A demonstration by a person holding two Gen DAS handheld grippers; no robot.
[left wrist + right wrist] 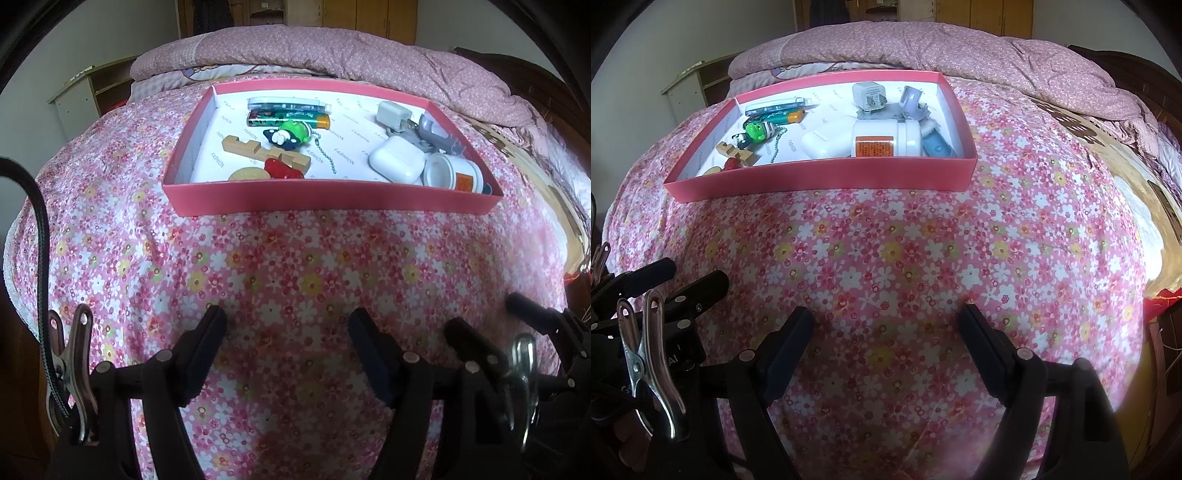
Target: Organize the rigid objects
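Both jaws are let go and hold nothing, above the flowery bed.

The left gripper (288,325) and the right gripper (888,323) have their jaws wide apart, with only the pink flower bedsheet (280,258) between them. The pink box (332,195) sits on the bed well ahead of both jaws. Inside it lie a white earbud case (397,158), a white jar with an orange label (884,143), a white plug charger (391,116), a green lighter (286,119), a green toy keychain (293,133), a wooden piece (266,153) and a red toy (282,168).
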